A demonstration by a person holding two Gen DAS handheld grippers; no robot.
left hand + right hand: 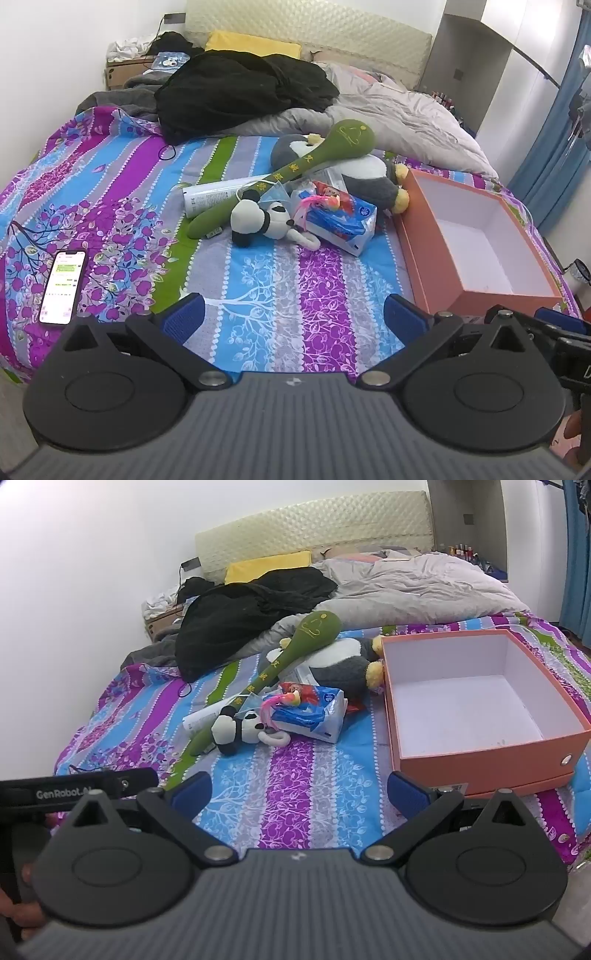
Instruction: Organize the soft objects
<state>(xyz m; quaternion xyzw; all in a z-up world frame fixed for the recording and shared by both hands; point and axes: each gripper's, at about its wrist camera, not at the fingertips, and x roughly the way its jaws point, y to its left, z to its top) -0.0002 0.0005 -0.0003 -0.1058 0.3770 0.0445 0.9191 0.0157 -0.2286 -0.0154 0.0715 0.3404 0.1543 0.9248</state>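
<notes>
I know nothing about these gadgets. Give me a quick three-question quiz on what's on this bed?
1. True or false: the orange box holds toys.
2. Which lies on the bedspread at far left: A) phone B) lamp C) shoe?
3. Fill in: the green plush stick rests across the grey ____ toy.

Key: 1 false, it is empty. 2 A. 3 penguin; the panda toy lies nearer. Both the left gripper and right gripper are open, holding nothing.

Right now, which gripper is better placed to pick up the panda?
Probably the left gripper: the panda lies almost straight ahead of its open jaws. From the right gripper, also open, the panda sits off to the left, with the empty box nearer.
</notes>
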